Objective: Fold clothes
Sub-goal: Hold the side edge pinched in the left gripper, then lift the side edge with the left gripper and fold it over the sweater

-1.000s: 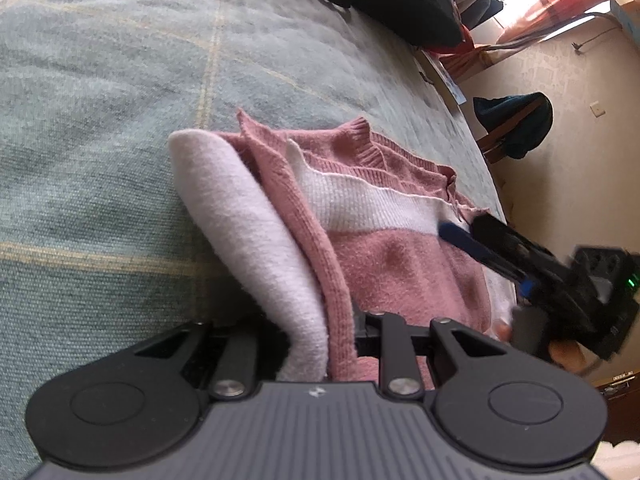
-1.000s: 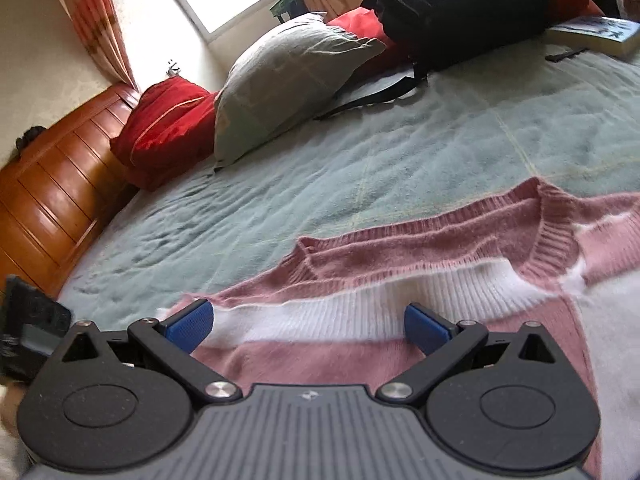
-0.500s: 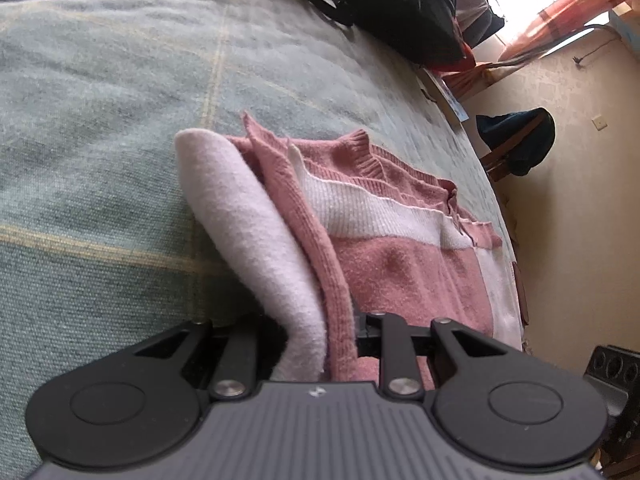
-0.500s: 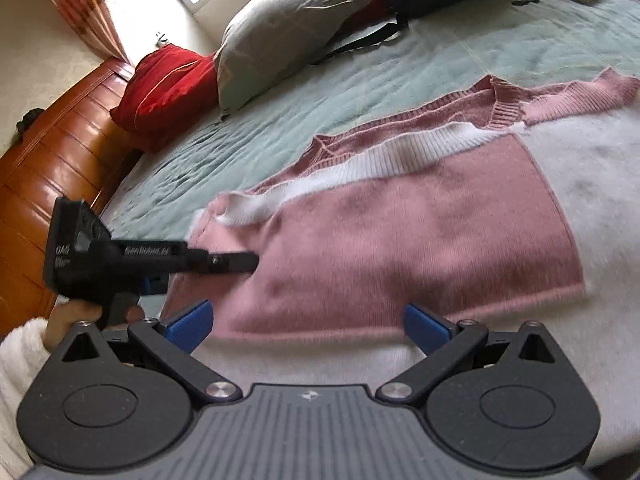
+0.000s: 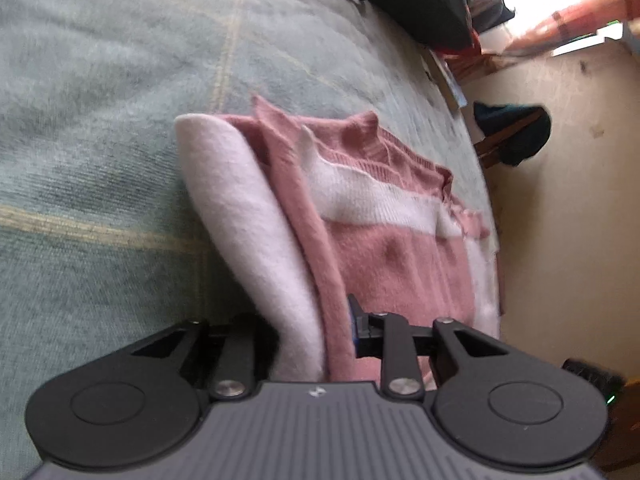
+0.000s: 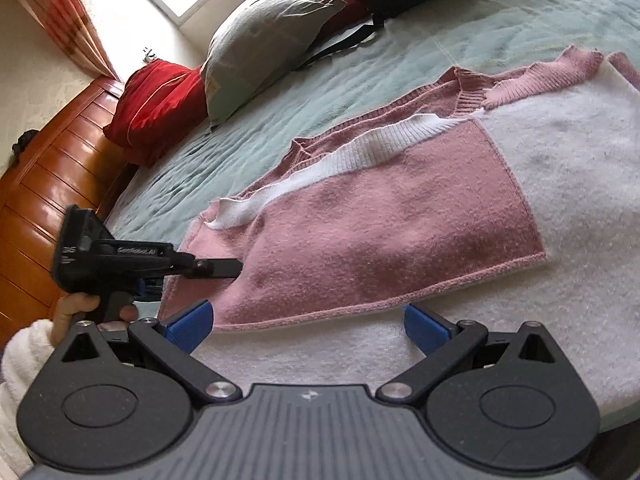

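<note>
Green-grey blanket covered the bed (image 6: 500,32), which filled most of both views, with a grey pillow (image 6: 264,44) and a red cushion (image 6: 160,104) against the wooden headboard (image 6: 52,184) and a dark bag (image 5: 420,4) at the far side. On that blanket lay the pink-and-white sweater (image 6: 380,220), flat across the near half of the bed, its pink panel already turned over the white body and the ribbed neckline pointing toward the pillows.

Compared with 1 second earlier, the right tool (image 6: 308,326) had drawn back from the neckline toward the sweater's near hem; its 2 blue pads stood wide apart with nothing between them, just short of the pink edge. What had been a close look at the collar became a view of the whole folded panel.

The left tool (image 5: 316,328), held in a hand (image 6: 86,310) with a white sleeve (image 6: 20,360), had barely shifted. Its jaws were pinched tight on the sweater's side edge, where white and pink layers stood bunched up together between them.

My reading was that 1 side fold was done and pinned, and the free right tool had pulled away to take a fresh grip, probably along the near hem, for the next fold. The soft knit looked likely to sag or slip if lifted by 1 edge alone.
</note>
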`<state>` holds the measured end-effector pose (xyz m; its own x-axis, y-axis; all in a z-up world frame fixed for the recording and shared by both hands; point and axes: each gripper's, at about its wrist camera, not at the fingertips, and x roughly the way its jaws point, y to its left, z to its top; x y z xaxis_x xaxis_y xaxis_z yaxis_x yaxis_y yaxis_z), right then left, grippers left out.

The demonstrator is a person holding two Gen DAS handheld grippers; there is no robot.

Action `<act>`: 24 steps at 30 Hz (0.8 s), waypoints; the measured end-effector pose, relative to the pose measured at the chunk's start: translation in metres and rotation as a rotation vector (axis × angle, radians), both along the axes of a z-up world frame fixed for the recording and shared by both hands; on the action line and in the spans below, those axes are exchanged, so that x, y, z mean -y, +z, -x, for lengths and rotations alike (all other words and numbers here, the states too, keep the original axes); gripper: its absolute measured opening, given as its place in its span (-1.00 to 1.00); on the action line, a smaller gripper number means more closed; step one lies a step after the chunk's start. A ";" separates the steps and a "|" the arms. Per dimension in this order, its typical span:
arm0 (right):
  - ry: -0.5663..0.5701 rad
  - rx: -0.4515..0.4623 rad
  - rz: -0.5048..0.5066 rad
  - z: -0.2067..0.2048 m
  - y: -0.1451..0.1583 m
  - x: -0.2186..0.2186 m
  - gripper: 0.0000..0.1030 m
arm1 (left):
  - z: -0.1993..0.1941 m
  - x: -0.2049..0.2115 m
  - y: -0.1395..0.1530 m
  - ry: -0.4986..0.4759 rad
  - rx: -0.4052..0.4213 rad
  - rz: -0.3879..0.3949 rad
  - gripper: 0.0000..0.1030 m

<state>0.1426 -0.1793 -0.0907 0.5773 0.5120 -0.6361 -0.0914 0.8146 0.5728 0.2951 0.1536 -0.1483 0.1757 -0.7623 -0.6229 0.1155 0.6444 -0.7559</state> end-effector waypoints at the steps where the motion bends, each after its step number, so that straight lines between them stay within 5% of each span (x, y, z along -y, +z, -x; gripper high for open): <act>1: -0.002 0.003 0.000 0.000 0.000 0.001 1.00 | -0.001 -0.001 -0.002 0.004 -0.008 0.011 -0.54; 11: -0.033 0.034 0.003 0.001 0.005 0.013 1.00 | 0.017 0.033 0.044 0.017 0.066 -0.229 -0.65; 24: 0.000 0.162 0.005 0.020 0.020 0.042 1.00 | 0.045 0.079 0.122 -0.024 0.176 -0.299 -0.65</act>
